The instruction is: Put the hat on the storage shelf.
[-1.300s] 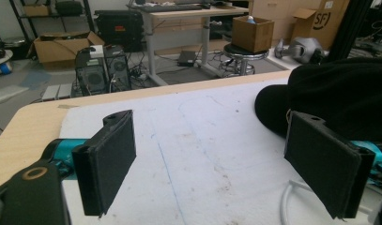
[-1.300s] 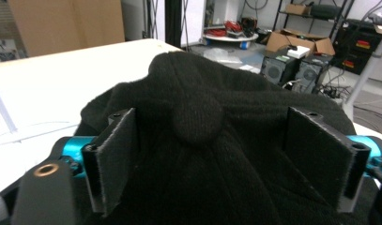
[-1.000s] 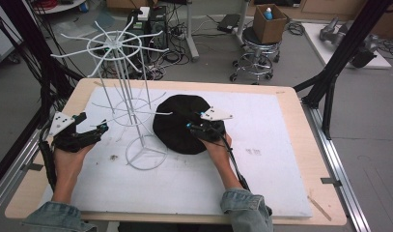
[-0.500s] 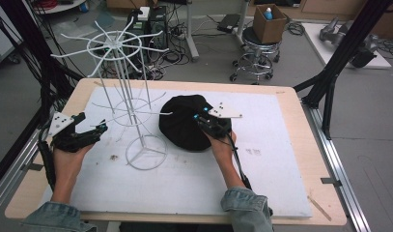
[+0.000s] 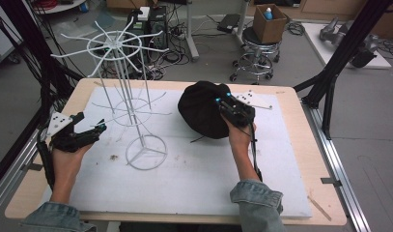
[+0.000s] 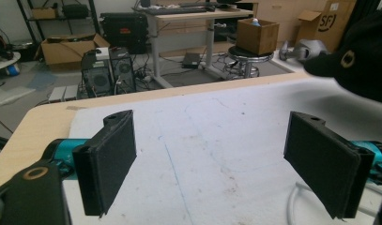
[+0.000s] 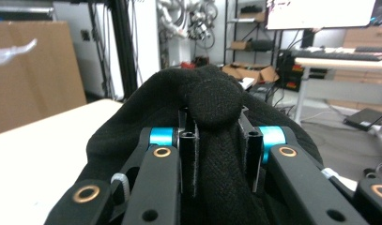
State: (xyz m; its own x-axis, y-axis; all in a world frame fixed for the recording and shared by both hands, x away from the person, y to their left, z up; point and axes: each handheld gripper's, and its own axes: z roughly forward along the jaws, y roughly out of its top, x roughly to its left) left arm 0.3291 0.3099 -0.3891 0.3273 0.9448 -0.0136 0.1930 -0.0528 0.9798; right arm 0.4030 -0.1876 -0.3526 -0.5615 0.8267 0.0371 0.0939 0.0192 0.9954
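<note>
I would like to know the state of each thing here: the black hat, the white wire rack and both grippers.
black hat: pinched by its fabric, partly lifted off the white mat.
white wire rack: upright on the mat, no hat on its arms.
right gripper: shut on the hat.
left gripper: open, holding nothing, beside the rack.

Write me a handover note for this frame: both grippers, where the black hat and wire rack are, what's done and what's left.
Right gripper: fingers shut on a fold of the black fabric hat, held off the white foam mat.
Left gripper: open, holding nothing, near the mat's left edge.
White wire hat rack: upright on the mat, arms bare.
Done: hat gripped and raised.
Left: probably carry the hat to the rack and hang it on an arm.
</note>
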